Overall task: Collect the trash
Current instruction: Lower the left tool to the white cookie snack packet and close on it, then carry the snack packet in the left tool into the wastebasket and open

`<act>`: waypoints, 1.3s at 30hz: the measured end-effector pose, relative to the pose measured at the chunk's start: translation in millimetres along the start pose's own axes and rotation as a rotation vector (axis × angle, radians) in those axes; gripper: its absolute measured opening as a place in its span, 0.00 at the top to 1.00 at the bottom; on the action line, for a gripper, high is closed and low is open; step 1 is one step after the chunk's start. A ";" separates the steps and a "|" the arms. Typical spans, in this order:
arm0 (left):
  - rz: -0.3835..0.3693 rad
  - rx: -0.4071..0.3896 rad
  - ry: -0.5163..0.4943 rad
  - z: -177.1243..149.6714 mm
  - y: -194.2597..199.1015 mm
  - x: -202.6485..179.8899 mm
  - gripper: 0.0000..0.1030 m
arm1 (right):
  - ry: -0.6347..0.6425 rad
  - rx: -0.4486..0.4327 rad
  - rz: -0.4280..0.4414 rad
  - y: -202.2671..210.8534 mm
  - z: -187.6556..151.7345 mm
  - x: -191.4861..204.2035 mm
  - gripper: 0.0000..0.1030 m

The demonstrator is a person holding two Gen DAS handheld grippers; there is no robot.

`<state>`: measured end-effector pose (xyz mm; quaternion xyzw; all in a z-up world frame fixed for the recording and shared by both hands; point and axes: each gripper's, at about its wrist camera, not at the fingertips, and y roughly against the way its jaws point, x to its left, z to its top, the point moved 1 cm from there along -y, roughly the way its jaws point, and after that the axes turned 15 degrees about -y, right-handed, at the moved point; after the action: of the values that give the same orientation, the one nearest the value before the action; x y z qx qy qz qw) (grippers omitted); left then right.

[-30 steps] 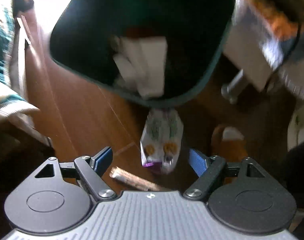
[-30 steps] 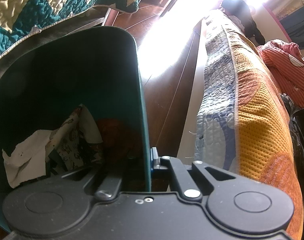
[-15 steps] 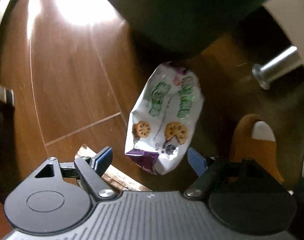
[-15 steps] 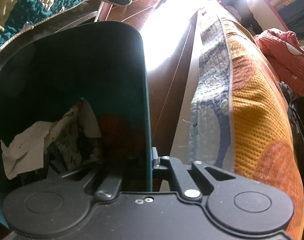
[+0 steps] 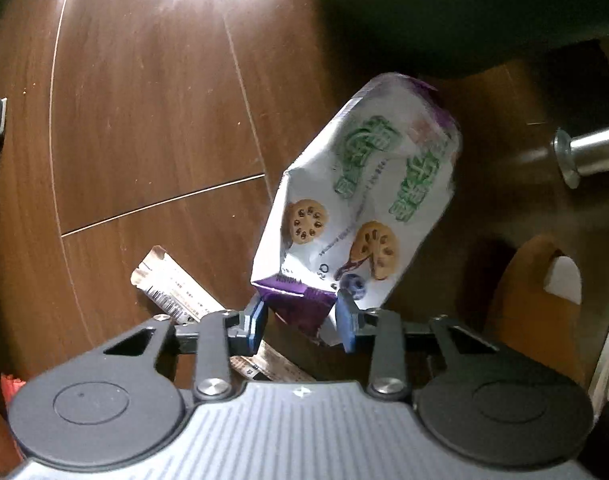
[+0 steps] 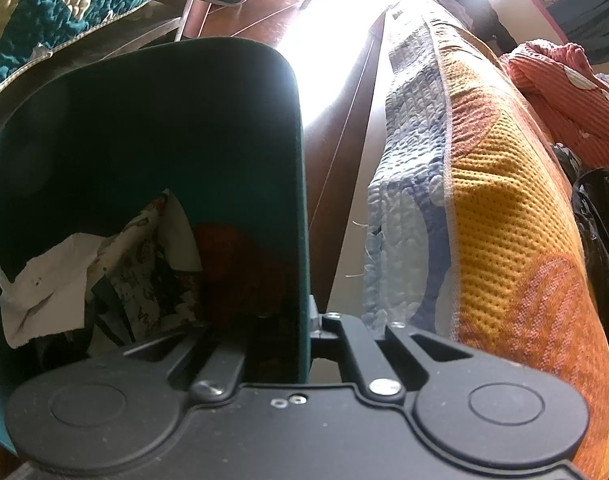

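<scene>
Partly hidden, left fingers (image 5: 300,320) have just closed on cookie bag (image 5: 356,216); right fingers (image 6: 304,320) clamp bin wall (image 6: 296,184).

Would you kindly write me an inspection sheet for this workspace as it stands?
Surface: dark wooden floor, sunlit.
Job's things: cookie wrapper on floor; brown wrapper strip beside it; green bin holds paper scraps.
Clutter: orange slipper.
Grippers: left claw has just been closing, pads on the cookie wrapper's purple end; right claw clamps the bin wall.
Cables: nothing seen.
Surroundings: quilted bedding, metal leg.
</scene>
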<state>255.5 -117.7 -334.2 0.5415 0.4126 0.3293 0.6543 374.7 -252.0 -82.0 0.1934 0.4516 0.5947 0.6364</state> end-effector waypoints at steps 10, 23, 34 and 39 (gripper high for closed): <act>0.067 -0.047 -0.059 -18.0 28.8 -0.5 0.71 | 0.025 -0.026 0.005 2.9 1.7 7.2 0.97; 0.129 -0.110 -0.173 -51.7 156.5 15.6 0.74 | 0.010 -0.031 0.003 1.3 2.5 3.6 0.97; 0.106 -0.236 -0.176 -92.5 272.3 11.3 0.75 | 0.006 -0.030 -0.002 0.9 2.3 4.3 0.97; 0.078 -0.313 -0.162 -86.3 309.4 5.9 0.78 | 0.026 -0.037 -0.005 4.1 1.4 9.1 0.97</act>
<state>185.6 -14.0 -38.3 0.4732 0.2811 0.3700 0.7484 372.4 -242.2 -81.2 0.1726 0.4491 0.6039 0.6355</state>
